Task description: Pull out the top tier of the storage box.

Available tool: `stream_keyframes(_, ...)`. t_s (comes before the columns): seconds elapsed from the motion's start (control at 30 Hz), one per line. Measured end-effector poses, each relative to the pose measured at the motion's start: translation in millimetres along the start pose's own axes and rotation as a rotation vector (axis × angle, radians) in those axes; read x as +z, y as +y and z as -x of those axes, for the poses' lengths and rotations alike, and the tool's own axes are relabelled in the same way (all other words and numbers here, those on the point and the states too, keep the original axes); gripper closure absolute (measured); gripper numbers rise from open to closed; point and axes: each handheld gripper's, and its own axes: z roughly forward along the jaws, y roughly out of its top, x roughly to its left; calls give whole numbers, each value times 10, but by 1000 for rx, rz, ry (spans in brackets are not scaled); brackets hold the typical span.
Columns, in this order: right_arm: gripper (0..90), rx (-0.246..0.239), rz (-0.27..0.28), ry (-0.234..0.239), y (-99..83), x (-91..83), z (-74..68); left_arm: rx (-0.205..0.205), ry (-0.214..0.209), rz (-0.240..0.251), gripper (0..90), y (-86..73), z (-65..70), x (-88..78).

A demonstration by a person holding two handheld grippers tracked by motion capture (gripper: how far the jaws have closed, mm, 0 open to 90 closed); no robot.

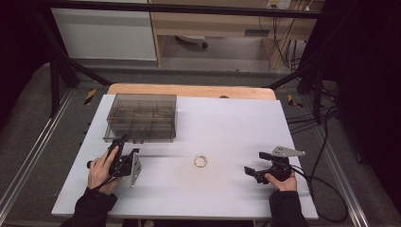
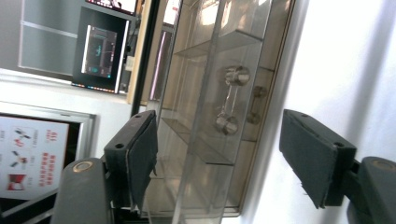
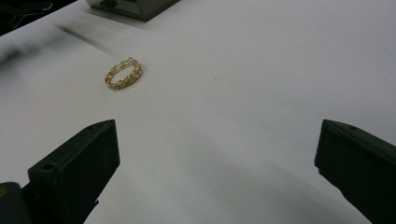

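Left gripper [image 1: 124, 140], jaws apart, at the smoky organizer box [image 1: 142, 117]; right gripper [image 1: 255, 164] gapes (bracelet [image 1: 200, 161] mid-frame) — thin chain could slip.

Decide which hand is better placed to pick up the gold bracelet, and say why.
Right. The right gripper points at the bracelet with open jaws and bare table between. The left gripper faces the clear box, with its front edge between the open jaws.
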Motion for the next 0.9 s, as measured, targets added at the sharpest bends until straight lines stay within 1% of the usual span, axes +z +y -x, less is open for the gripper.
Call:
stream_keyframes(0.03,7,0,0,0,0,0,0,0,0,0,265,0,0,0)
stream_keyframes(0.07,7,-3,1,-1,0,-1,3,-10,-7,0,252,-1,-4,-4)
stream_keyframes(0.1,7,-1,0,0,0,-1,0,-38,-20,0,244,-8,-9,-12)
stream_keyframes(0.13,7,-1,0,0,0,-1,0,-51,-25,-1,234,-10,-10,-15)
stream_keyframes(0.17,7,-1,0,0,0,-1,0,-51,-25,-1,227,-10,-10,-15)
stream_keyframes(0.3,7,-1,0,-1,0,-1,1,-127,-49,-3,209,-24,-25,-44)
stream_keyframes(0.33,7,-1,-1,-1,-1,1,1,-166,-61,-4,201,-35,-32,-58)
stream_keyframes(0.37,7,-1,-1,-1,-1,1,1,-166,-61,-4,196,-35,-32,-58)
stream_keyframes(0.4,7,0,-1,0,-1,1,0,-196,-71,-8,191,-41,-41,-74)
stream_keyframes(0.43,7,0,-1,0,-1,1,0,-196,-71,-8,186,-41,-41,-74)
stream_keyframes(0.47,7,0,0,0,-1,0,0,-234,-87,-10,179,-47,-48,-91)
stream_keyframes(0.5,7,0,0,0,-1,0,0,-234,-87,-10,174,-47,-48,-91)
stream_keyframes(0.53,7,0,0,-1,0,-1,0,-260,-97,-6,169,-48,-49,-99)
stream_keyframes(0.57,7,0,0,-1,0,-1,0,-276,-103,-5,169,-48,-51,-108)
stream_keyframes(0.6,7,0,-2,-1,-1,1,0,-305,-115,-1,160,-47,-56,-124)
stream_keyframes(0.63,7,0,-2,-1,-1,1,0,-305,-115,-1,156,-47,-56,-124)
stream_keyframes(0.67,7,4,-2,-1,-1,4,-3,-341,-129,4,150,-47,-66,-145)
stream_keyframes(0.7,7,4,-2,-1,-1,4,-3,-362,-139,7,149,-47,-68,-158)
stream_keyframes(0.73,7,4,-2,-1,-1,4,-3,-373,-143,7,148,-47,-69,-165)
stream_keyframes(0.77,7,4,-2,-1,-1,4,-3,-373,-143,7,147,-47,-69,-165)
stream_keyframes(0.8,7,4,-2,-1,-1,4,-3,-396,-157,3,145,-46,-76,-185)
stream_keyframes(0.83,7,2,-2,-1,-1,5,-2,-396,-157,3,143,-46,-76,-185)
stream_keyframes(0.87,7,2,-2,0,-2,6,-2,-436,-181,-10,139,-47,-78,-204)
stream_keyframes(0.9,7,2,-2,0,-2,6,-2,-436,-181,-10,139,-47,-78,-204)
